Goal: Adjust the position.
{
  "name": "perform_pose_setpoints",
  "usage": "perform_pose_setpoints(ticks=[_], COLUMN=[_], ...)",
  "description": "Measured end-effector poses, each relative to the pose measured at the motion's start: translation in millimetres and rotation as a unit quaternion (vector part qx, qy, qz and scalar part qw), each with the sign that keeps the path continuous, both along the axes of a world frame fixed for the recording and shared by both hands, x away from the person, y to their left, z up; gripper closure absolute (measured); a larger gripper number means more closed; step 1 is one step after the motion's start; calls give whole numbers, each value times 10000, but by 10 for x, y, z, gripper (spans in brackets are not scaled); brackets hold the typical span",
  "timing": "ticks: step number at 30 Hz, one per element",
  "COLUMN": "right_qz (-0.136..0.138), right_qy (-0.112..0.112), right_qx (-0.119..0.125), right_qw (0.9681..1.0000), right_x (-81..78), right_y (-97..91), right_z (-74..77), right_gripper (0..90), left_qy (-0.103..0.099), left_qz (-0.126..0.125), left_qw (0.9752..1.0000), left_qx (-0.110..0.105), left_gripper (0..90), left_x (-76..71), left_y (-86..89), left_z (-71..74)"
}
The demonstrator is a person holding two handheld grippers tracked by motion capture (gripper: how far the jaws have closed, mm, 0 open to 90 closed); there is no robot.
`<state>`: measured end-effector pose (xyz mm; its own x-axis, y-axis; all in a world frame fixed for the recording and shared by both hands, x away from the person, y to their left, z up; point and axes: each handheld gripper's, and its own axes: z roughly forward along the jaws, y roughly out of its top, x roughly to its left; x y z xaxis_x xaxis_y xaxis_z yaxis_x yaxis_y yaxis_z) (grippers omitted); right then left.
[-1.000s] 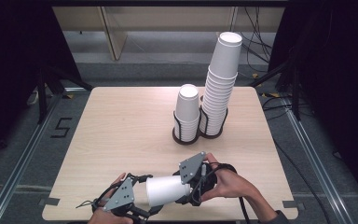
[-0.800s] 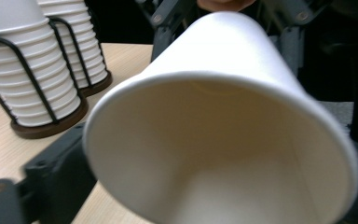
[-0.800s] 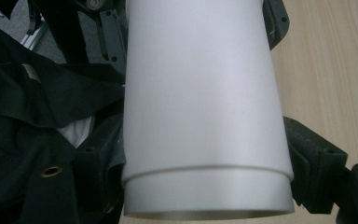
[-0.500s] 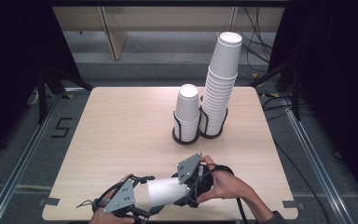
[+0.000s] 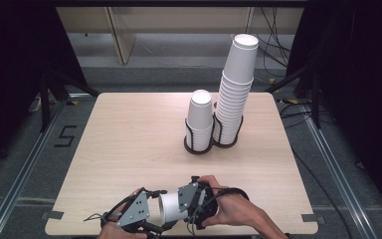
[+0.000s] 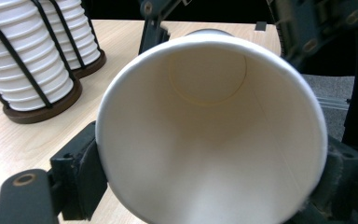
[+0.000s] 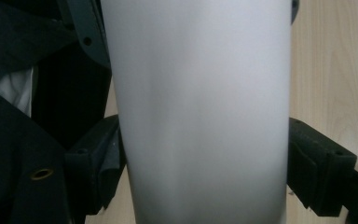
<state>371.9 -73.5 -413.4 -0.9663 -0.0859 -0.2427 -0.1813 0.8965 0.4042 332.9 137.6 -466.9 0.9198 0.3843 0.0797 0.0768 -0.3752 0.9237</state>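
Light wooden table (image 5: pixel 129 144), two dark wire cup holders (image 5: pixel 199 144) touching, each bearing stacked white cups (image 5: pixel 236 84)

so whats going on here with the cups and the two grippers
A person holds a white paper cup on its side between two hand-held grippers at the near edge of the table. The left gripper has just been closing, and its pads now press the cup near its open rim; the right gripper brackets the cup's body. Farther back, a short stack of cups and a tall stack of cups stand in wire holders.
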Motion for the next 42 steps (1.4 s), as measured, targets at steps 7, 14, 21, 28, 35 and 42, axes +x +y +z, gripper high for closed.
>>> perform_pose_setpoints(ticks=[7,14,21,28,35,42], right_qz=[366,294,245,229,197,3], right_qy=[135,1110,1408,1383,1456,1326], right_qx=[300,1509,1855,1767,1775,1666], right_qw=[9988,9819,9722,9742,9731,9771], right_x=[70,286,321,298,294,261], right_y=[-34,-215,-234,-174,-165,-141], right_z=[-26,-77,-136,-203,-232,-219], right_gripper=[229,233,233,234,238,190], left_qy=[321,620,542,478,425,403], left_qz=[54,297,329,332,216,283], left_qw=[9967,9865,9841,9842,9819,9855], left_qx=[-743,-1485,-1662,-1674,-1835,-1626], left_gripper=[65,28,63,80,138,155], left_x=[50,103,92,77,79,56], left_y=[44,108,94,108,97,105], left_z=[-72,-81,-75,-51,-29,-2])
